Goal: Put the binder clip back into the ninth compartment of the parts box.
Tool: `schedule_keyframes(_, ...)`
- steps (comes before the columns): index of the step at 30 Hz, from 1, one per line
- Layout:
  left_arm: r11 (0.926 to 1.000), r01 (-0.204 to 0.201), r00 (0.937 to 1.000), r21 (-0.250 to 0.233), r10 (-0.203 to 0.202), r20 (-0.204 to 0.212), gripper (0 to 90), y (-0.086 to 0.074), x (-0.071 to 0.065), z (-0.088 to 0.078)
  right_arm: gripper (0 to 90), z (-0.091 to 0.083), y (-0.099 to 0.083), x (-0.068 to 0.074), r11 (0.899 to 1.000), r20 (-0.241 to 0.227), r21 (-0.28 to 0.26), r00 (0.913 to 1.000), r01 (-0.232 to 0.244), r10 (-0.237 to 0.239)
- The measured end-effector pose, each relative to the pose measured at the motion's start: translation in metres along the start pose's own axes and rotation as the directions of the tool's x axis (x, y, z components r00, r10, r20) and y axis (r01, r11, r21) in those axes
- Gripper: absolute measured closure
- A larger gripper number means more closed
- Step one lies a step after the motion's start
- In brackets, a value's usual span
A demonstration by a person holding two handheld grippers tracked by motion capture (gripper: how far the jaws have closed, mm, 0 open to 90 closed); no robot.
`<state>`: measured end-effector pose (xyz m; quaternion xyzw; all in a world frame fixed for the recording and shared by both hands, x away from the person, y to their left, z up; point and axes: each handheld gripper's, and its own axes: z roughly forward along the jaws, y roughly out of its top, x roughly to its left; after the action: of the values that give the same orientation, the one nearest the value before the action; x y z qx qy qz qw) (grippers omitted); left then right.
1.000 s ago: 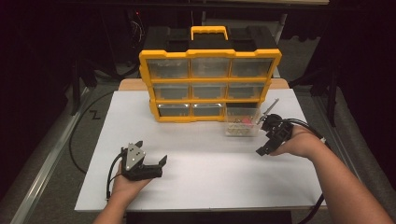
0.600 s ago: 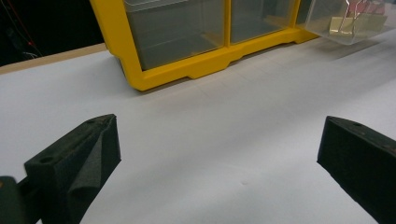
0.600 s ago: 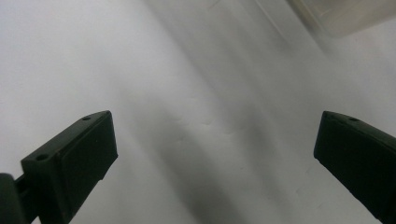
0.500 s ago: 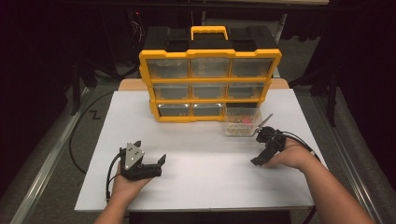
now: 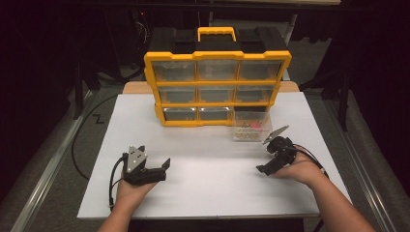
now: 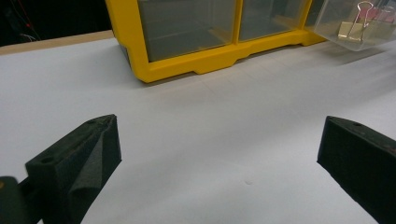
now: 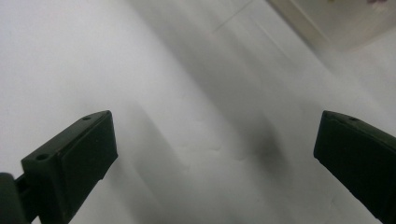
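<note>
Yellow-framed organiser [image 5: 217, 89] with nine clear drawers is stood upright at the far side of the white worktop [image 5: 212, 188]; its lower right bay is vacated. Clear plastic drawer [image 5: 251, 128] is set on the worktop just in front of that bay, touching or nearly touching the frame, and binder clips [image 6: 357, 23] in gold and pink are held inside it. Right hand-held gripper [image 5: 271, 155] is rested low near the drawer, a little apart from it on the near right side, jaws spread wide with nothing between them, having just been opening. Left hand-held gripper [image 5: 153, 170] is held well apart at the near left, jaws likewise apart and empty. Risks noted: the light drawer could be skated or tipped by a one-sided push, and clips spilled; on re-insertion it could be jammed if presented skewed to the bay; smooth clear walls could slip from the pads. Obscured items: the count of clips cannot be told; contents of the other drawers are lost to glare; the drawer's contact with the frame is not resolved; the right gripper view is blurred, with the drawer cut off at its top right corner.
</note>
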<state>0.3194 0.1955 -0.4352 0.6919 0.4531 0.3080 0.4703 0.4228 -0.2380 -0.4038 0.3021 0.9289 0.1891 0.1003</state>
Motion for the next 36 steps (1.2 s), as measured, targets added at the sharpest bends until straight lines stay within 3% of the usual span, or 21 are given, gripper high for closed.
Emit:
schedule_keyframes(7, 0.9998, 0.007, 1.0, 0.016, -0.007, 0.005, 0.3, 0.001, 0.0, 0.001, 0.7, -0.001, -0.007, 0.007, 0.987, 0.021, -0.16, 0.9997, -0.011, 0.014)
schedule_keyframes(11, 0.9997, 0.002, 0.9999, 0.024, -0.003, 0.011, 0.3, 0.001, 0.0, 0.002, 0.7, -0.004, -0.014, 0.009, 0.966, 0.02, -0.255, 0.9983, -0.049, 0.055)
schedule_keyframes(13, 0.9997, 0.002, 0.9999, 0.023, -0.002, 0.011, 0.3, 0.0, 0.0, 0.002, 0.7, -0.004, -0.017, 0.009, 0.952, 0.017, -0.301, 0.9972, -0.065, 0.073)
schedule_keyframes(17, 0.9999, 0.002, 0.9999, 0.016, -0.002, 0.013, 0.3, 0.0, 0.0, 0.002, 0.7, -0.005, -0.026, 0.01, 0.911, 0.019, -0.397, 0.9918, -0.109, 0.127)
schedule_keyframes(21, 1.0, 0.004, 0.9998, 0.007, -0.004, 0.019, 0.3, 0.0, -0.002, 0.001, 0.7, -0.004, -0.035, 0.013, 0.864, 0.003, -0.484, 0.9867, -0.141, 0.162)
schedule_keyframes(23, 1.0, 0.006, 0.9997, 0.007, -0.006, 0.022, 0.3, -0.001, -0.002, 0.001, 0.7, -0.003, -0.04, 0.016, 0.832, -0.001, -0.534, 0.9838, -0.152, 0.179)
schedule_keyframes(28, 0.9997, 0.022, 0.9993, -0.002, -0.022, 0.031, 0.3, -0.003, 0.0, 0.003, 0.7, -0.003, -0.049, 0.021, 0.774, 0.011, -0.614, 0.9782, -0.157, 0.208)
schedule_keyframes(30, 0.9994, 0.034, 0.9989, -0.009, -0.034, 0.032, 0.3, -0.003, 0.001, 0.003, 0.7, -0.003, -0.051, 0.022, 0.763, 0.001, -0.624, 0.9767, -0.167, 0.215)
schedule_keyframes(36, 0.9994, 0.028, 0.9991, -0.021, -0.028, 0.031, 0.3, -0.002, -0.001, 0.003, 0.7, -0.003, -0.057, 0.022, 0.756, 0.005, -0.629, 0.9709, -0.183, 0.24)
